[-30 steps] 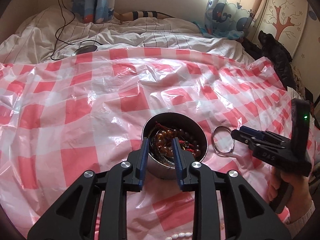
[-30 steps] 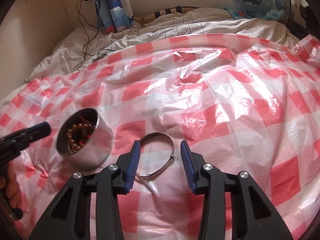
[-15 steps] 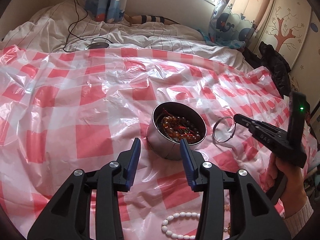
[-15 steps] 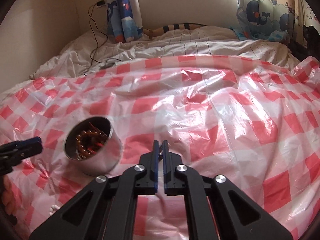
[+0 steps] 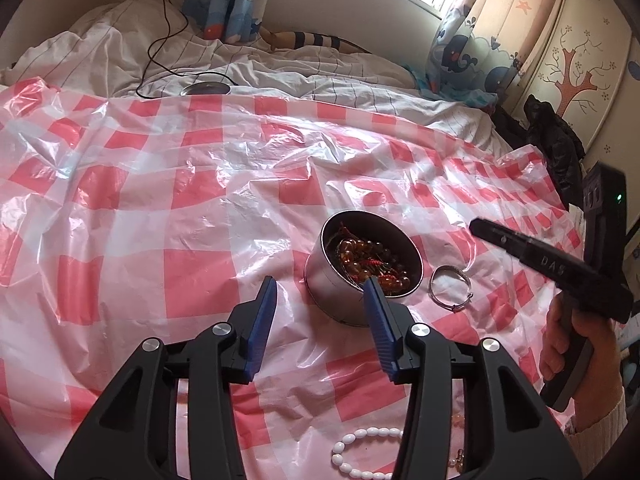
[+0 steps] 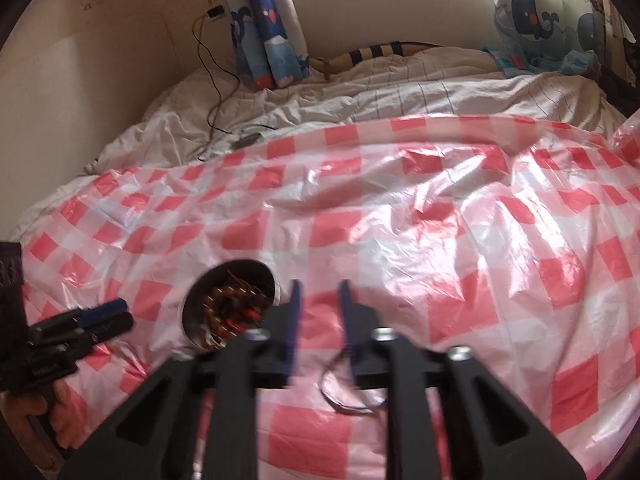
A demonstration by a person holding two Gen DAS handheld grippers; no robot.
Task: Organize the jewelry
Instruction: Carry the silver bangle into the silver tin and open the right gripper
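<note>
Lying just beside the tin's (image 5: 320,288) rim, the bangle (image 5: 449,287) leaves open cloth (image 5: 160,208) elsewhere.

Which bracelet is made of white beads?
The white bead bracelet at the bottom, near the left claw. The silver bangle is plain metal; the tin's beads are amber.

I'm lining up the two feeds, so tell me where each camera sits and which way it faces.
Left wrist: rides the left gripper, looking forward and down along its opening, empty fingers at the metal tin of beads, the silver bangle and white bead bracelet; the person's right hand shows.
Right wrist: rides the right gripper, angled down over the bangle, fingers opening and blurred; the left hand shows.
Shared: tin, bangle, checked plastic sheet, each other's gripper.
</note>
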